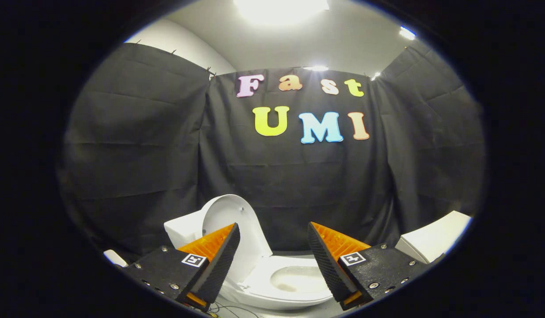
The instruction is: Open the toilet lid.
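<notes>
White glossy plastic, the oval toilet lid (234, 221) stands raised, leaning back toward the white cistern (184, 227) behind it, so that its pale underside faces the camera and its long axis runs upward from the hinge. Below it the white seat ring and bowl (294, 282) lie open to view, just ahead of and between the two fingers. The claw (273, 245) is spread wide, fingers well apart and pinching nothing; the lid shows partly behind the left finger, the bowl in the gap. Lid and bowl lie ahead and slightly left of the claw's midline, lower than the fingertips. Judged from how the lid stands, the opening looks already done, and any coming move would turn on backing straight away without brushing the upright lid beside the left finger. Another white boxy fixture (433, 240) sits off beyond the right finger, against the black cloth wall (135, 145).
</notes>
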`<state>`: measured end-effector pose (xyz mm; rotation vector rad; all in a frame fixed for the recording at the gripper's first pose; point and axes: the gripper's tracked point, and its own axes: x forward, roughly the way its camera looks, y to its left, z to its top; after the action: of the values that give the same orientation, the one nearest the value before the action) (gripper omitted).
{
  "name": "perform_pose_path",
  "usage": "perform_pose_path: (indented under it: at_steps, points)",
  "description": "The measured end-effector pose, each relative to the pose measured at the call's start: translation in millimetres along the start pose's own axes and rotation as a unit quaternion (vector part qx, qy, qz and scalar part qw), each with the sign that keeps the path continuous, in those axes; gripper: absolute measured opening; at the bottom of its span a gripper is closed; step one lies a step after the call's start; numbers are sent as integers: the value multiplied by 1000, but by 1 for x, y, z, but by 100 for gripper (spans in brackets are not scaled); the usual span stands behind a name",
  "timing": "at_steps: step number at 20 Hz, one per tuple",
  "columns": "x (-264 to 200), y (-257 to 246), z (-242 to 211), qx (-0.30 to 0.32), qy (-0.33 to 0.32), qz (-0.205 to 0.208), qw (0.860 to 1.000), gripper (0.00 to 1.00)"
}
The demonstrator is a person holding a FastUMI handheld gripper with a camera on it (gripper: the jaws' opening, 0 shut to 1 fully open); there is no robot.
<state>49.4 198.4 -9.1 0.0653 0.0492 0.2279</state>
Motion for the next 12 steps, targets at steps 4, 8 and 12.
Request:
perform_pose_path:
  at_steps: [4, 8, 12]
  points:
    - [-13, -58, 11, -30, -14, -18, 999, 94]
    - [-28, -102, 14, -58, -26, -30, 998, 94]
    - [-38, -133, 9, -60, -27, -28, 997, 94]
